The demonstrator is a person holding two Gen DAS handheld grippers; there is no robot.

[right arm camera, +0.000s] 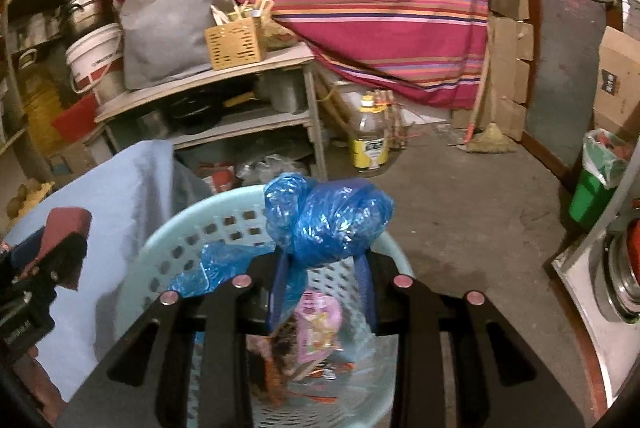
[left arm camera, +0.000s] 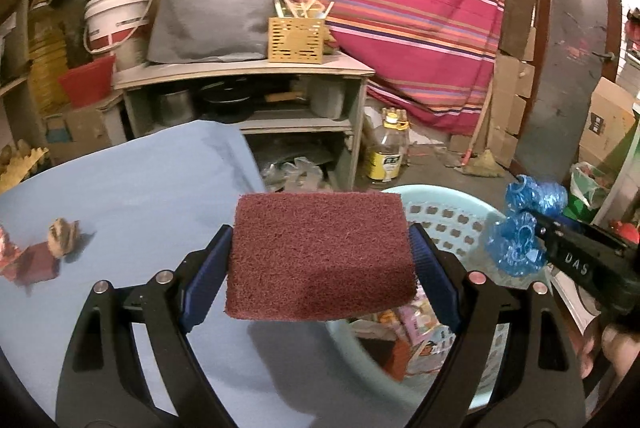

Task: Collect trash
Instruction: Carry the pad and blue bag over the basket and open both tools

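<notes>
The left gripper (left arm camera: 320, 260) has its fingers clamped on a maroon scouring pad (left arm camera: 320, 254), coarse and fibrous, held above the blue table (left arm camera: 120, 196) edge. The right gripper (right arm camera: 324, 268) pinches a crumpled, glossy blue plastic bag (right arm camera: 328, 216) over the pale-green perforated laundry basket (right arm camera: 160, 244), which holds colourful wrappers (right arm camera: 316, 328).

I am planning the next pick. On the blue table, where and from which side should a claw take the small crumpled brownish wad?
Take the crumpled wad across its middle, coming from above. It sits alone on the blue table, low and rounded, with bare cloth around most of it; only the red scrap lies close at its left. Both claws are full now: left claw holds the maroon pad.
</notes>
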